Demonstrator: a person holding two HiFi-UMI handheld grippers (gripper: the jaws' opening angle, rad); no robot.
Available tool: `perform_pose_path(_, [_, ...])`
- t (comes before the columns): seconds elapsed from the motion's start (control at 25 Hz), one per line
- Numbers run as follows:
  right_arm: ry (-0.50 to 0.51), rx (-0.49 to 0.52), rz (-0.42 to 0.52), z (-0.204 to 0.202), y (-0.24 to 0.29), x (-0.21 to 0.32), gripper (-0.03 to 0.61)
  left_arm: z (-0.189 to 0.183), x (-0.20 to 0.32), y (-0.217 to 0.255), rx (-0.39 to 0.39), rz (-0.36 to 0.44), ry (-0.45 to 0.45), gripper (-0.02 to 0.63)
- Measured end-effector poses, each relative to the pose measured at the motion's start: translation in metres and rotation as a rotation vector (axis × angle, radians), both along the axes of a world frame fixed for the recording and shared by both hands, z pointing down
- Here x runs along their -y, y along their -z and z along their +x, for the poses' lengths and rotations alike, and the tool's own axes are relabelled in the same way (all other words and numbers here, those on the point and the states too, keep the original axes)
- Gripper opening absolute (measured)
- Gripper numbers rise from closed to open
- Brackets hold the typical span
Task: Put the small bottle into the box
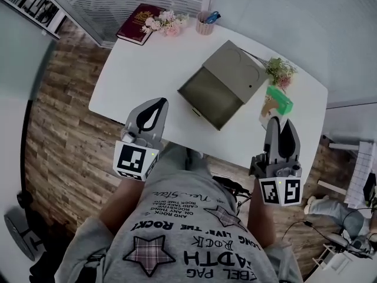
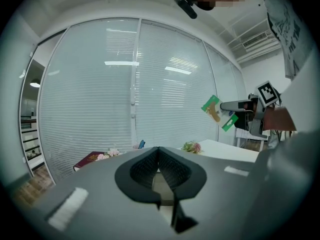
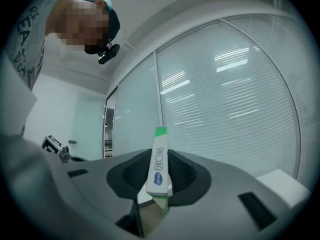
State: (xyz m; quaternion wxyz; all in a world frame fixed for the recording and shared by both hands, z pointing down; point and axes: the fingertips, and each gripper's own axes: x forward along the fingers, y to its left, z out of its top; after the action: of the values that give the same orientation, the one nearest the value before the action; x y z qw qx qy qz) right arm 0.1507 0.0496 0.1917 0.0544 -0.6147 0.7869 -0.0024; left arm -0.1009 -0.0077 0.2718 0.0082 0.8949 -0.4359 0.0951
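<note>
- Carrying step: the right gripper (image 1: 281, 121) is clamped on a flat green-and-white pack (image 1: 277, 102) by the table's (image 1: 135, 81) near right edge.
- Left gripper (image 1: 154, 106) is pinched closed, empty.
- Next, I'd judge, it should swing left over the open box (image 1: 206, 93) and then let go.
- The pack's long axis follows the jaws, green end away from the person.
</note>
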Motion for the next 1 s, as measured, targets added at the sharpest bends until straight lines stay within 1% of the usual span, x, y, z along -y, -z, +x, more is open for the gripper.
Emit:
perform_pose_path(0.36, [-0.103,-0.029,-0.013,-0.014,0.004,0.049,0.103,0.0,0.074,-0.004,-0.009,-0.012,-0.125,0.011])
perform_pose_path(0.48, [-0.132,-0.042,-0.009,-0.018,0.006,0.067,0.103,-0.003,0.1,-0.005,-0.022,-0.012,-0.144,0.011])
perform_pose_path(0.64, [-0.166,-0.048,-0.007,-0.02,0.006,0.076,0.103,-0.004,0.116,-0.011,-0.025,-0.012,-0.178,0.011])
perform_pose_path(0.88, [-0.138,-0.049,-0.039,-0.025,0.0,0.09,0.103,-0.001,0.126,-0.016,-0.021,-0.01,-0.199,0.011])
perform_pose_path(1.0, [-0.097,-0.043,-0.062,-0.025,-0.005,0.099,0.103,0.002,0.125,-0.022,-0.019,-0.028,-0.182,0.011])
